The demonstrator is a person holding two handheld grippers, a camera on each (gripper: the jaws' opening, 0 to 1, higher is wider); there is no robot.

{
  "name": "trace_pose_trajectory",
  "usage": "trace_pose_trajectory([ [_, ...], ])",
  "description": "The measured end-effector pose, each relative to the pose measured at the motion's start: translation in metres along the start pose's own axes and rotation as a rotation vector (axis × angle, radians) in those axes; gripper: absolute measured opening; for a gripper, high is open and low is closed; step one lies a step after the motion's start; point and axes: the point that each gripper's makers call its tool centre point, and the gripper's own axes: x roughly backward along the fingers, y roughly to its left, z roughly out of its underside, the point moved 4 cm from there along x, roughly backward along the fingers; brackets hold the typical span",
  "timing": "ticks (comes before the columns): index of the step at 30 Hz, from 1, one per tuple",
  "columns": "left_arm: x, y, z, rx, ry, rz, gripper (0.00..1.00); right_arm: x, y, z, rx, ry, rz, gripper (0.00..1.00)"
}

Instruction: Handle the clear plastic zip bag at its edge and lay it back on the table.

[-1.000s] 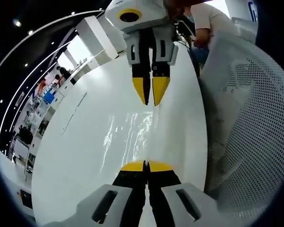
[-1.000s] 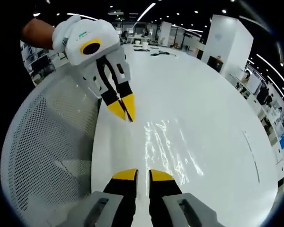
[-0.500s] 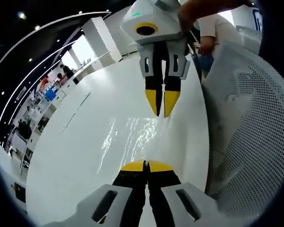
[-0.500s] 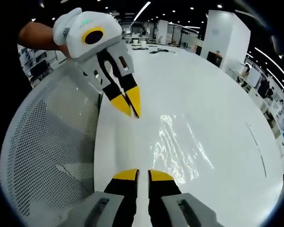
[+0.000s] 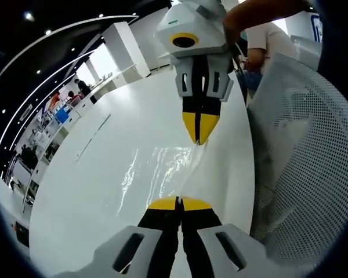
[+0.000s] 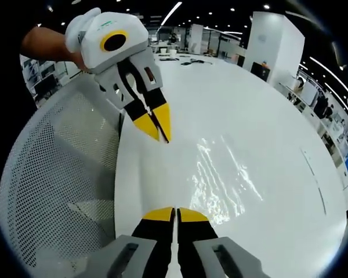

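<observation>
Between both grippers, the zip bag (image 5: 162,171) is stretched just above the white bench (image 5: 93,174), long axis running gripper to gripper. Left gripper (image 5: 178,202) pinched tight on its near edge; right gripper (image 6: 175,214) likewise clamped on the opposite edge. Lowering evenly should lay it flat.

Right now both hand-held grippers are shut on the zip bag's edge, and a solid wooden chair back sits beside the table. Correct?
Not quite. The chair back is white perforated mesh, as the right gripper view shows. The rest holds: left hand-held gripper and right hand-held gripper are both shut on the zip bag beside the table.
</observation>
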Motion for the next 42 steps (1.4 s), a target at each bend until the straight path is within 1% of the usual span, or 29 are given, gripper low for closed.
trace_pose_trajectory([
  [3,0.000,-0.001,0.000,0.014,-0.003,0.014,0.00,0.001,0.001,0.000,-0.006,0.004,0.004,0.00],
  [5,-0.001,-0.003,0.000,0.008,-0.004,0.026,0.00,0.001,0.001,0.001,-0.016,0.016,0.003,0.00],
  [7,0.000,-0.002,0.000,-0.006,0.001,0.018,0.01,0.001,0.001,0.000,-0.021,0.020,0.005,0.00],
  [10,0.001,-0.001,0.000,0.004,-0.002,0.011,0.10,0.000,0.001,0.000,-0.030,0.036,0.009,0.00],
  [12,0.002,-0.001,-0.001,-0.005,-0.009,0.004,0.15,-0.001,0.001,0.000,-0.038,0.042,0.009,0.00],
  [13,0.003,-0.001,-0.001,-0.008,-0.010,0.004,0.20,-0.001,0.000,-0.001,-0.048,0.047,0.011,0.00],
  [15,0.005,-0.003,-0.006,-0.044,-0.048,0.008,0.29,-0.002,0.001,-0.002,-0.058,0.053,0.013,0.00],
  [16,0.006,-0.005,-0.007,-0.056,-0.052,0.015,0.32,-0.003,0.001,-0.003,-0.061,0.056,0.014,0.00],
  [17,0.006,-0.006,-0.008,-0.070,-0.054,0.017,0.33,-0.004,0.001,-0.004,-0.060,0.060,0.016,0.00],
  [18,0.007,-0.006,-0.011,-0.107,-0.066,0.006,0.33,-0.004,0.001,-0.005,-0.062,0.063,0.017,0.00],
  [20,0.009,-0.008,-0.015,-0.122,-0.080,0.007,0.32,-0.006,0.000,-0.007,-0.064,0.066,0.019,0.00],
  [21,0.010,-0.009,-0.020,-0.162,-0.110,0.005,0.32,-0.007,-0.001,-0.007,-0.067,0.070,0.022,0.00],
  [22,0.011,-0.012,-0.023,-0.180,-0.126,0.002,0.31,-0.007,-0.001,-0.007,-0.067,0.071,0.022,0.00],
  [25,0.012,-0.016,-0.025,-0.200,-0.132,0.018,0.25,-0.007,-0.003,-0.009,-0.070,0.075,0.022,0.00],
  [27,0.010,-0.018,-0.025,-0.228,-0.128,0.026,0.20,-0.007,-0.004,-0.010,-0.069,0.073,0.023,0.00],
  [31,0.005,-0.022,-0.026,-0.267,-0.112,0.041,0.20,-0.006,-0.003,-0.014,-0.065,0.060,0.026,0.00],
  [33,0.002,-0.023,-0.025,-0.293,-0.084,0.047,0.17,-0.005,-0.003,-0.017,-0.058,0.056,0.027,0.00],
  [35,-0.001,-0.024,-0.026,-0.312,-0.076,0.050,0.16,-0.005,-0.002,-0.019,-0.054,0.049,0.032,0.00],
  [37,-0.005,-0.023,-0.023,-0.328,-0.051,0.055,0.16,-0.002,-0.002,-0.022,-0.048,0.042,0.033,0.00],
  [42,-0.008,-0.015,-0.022,-0.311,-0.029,0.034,0.13,0.002,-0.002,-0.025,-0.035,0.033,0.040,0.00],
])
